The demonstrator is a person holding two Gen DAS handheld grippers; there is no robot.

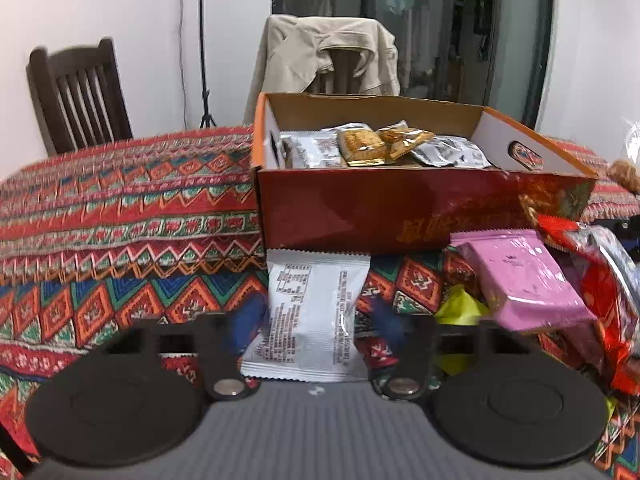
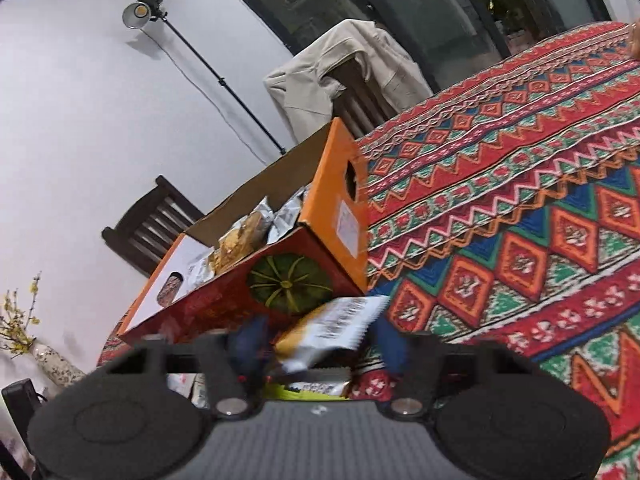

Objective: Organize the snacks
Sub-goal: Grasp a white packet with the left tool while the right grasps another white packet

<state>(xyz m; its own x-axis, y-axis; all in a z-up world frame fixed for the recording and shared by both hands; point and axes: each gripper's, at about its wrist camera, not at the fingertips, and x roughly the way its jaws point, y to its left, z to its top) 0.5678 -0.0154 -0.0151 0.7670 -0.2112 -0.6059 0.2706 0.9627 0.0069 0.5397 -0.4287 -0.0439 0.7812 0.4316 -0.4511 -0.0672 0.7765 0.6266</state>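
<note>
A white snack packet [image 1: 312, 312] lies flat on the patterned tablecloth in front of the red and orange cardboard box [image 1: 400, 216]. It sits between the blue fingertips of my left gripper [image 1: 319, 322]; the left pad meets its edge, the right pad stands a little off it. Inside the box lie several silver and golden packets [image 1: 360, 146]. In the right wrist view, my right gripper [image 2: 320, 340] pinches a tilted yellow and white packet [image 2: 336, 324] just in front of the box [image 2: 224, 304].
A pink packet [image 1: 532, 280], a red wrapper [image 1: 600, 280] and a yellow-green packet [image 1: 460, 308] pile up right of the white one. Behind the table stand a dark chair [image 1: 76, 96], a chair draped with a beige jacket [image 1: 332, 60] and a light stand [image 2: 144, 10]. A vase [image 2: 52, 360] stands left.
</note>
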